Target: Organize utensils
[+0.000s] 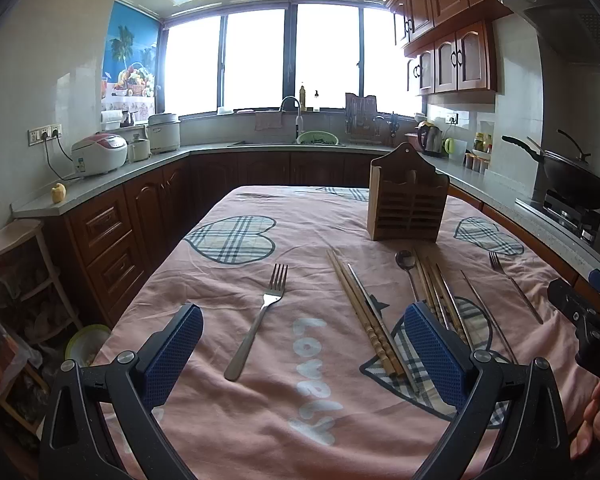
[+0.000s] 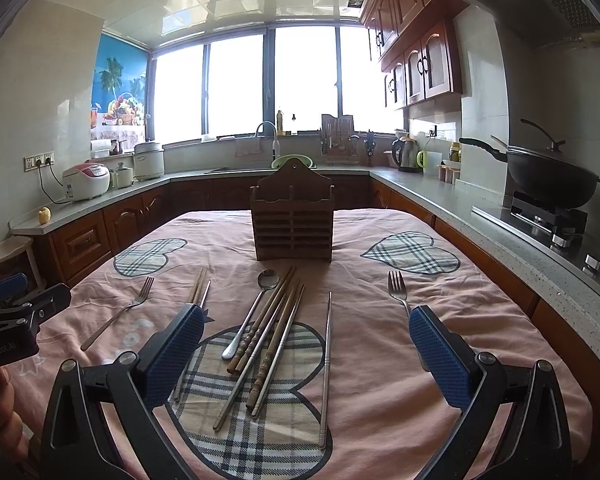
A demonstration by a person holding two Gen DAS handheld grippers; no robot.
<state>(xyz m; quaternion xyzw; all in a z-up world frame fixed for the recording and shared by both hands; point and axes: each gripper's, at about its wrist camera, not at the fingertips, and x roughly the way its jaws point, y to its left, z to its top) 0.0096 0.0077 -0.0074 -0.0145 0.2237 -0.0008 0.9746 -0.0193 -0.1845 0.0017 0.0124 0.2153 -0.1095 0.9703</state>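
Left gripper (image 1: 302,344) wide, empty, above the steel fork (image 1: 260,320) near the pink tablecloth's (image 1: 228,432) left edge. Right gripper (image 2: 306,344) wide, empty, above the mid-cloth wooden and steel chopsticks (image 2: 268,344) and spoon (image 2: 252,312). Slatted wooden holder (image 2: 292,220) toward the far edge, seemingly unfilled. Nothing sorted; next, close on one utensil.

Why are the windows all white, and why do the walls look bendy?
Left wrist view: the windows are blown out by daylight, so nothing outside shows. Right wrist view: same glare, and the fisheye lens curves the counter and walls toward the edges; the holder looks dark against the light.
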